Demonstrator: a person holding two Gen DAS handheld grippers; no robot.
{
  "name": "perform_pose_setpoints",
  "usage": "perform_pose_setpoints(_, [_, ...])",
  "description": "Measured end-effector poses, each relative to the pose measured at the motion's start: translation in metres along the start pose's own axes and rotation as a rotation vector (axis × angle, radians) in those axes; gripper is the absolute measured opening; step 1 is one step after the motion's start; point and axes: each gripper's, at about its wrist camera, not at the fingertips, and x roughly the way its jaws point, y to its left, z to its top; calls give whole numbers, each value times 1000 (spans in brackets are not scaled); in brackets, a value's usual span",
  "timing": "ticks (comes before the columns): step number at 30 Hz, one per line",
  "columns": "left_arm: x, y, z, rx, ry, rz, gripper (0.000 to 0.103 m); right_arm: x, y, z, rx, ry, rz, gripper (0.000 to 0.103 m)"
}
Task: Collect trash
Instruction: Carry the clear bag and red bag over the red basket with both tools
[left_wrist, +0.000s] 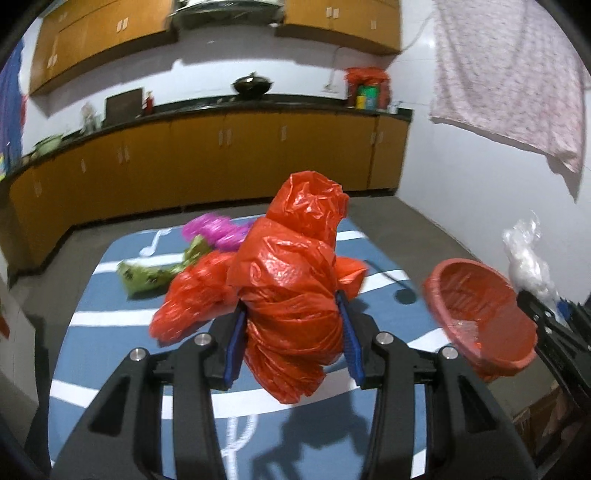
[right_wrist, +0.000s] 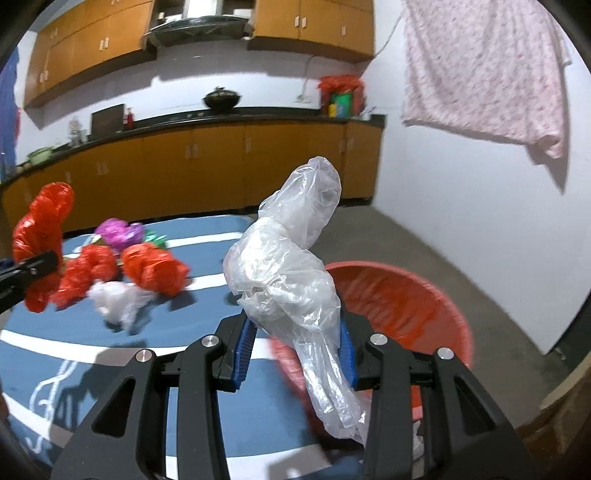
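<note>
Standing upright — red bag (left_wrist: 291, 295) in left gripper (left_wrist: 293, 332).

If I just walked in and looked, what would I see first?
A big crumpled red plastic bag pinched in the left gripper, held up over the blue striped table. The right gripper squeezes a crinkly clear plastic bag just in front of the red basin. More red and purple bags still lie on the table farther back.
</note>
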Motion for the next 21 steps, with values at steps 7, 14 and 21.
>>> perform_pose_setpoints(7, [7, -44, 8, 42, 0, -99, 44, 0, -39, 1, 49, 8, -97, 40])
perform_pose_setpoints(14, [29, -93, 14, 76, 27, -195, 44, 6, -71, 3, 99, 21, -136, 40])
perform_pose_setpoints(21, [58, -139, 10, 107, 80, -282, 44, 13, -91, 3, 157, 31, -145, 40])
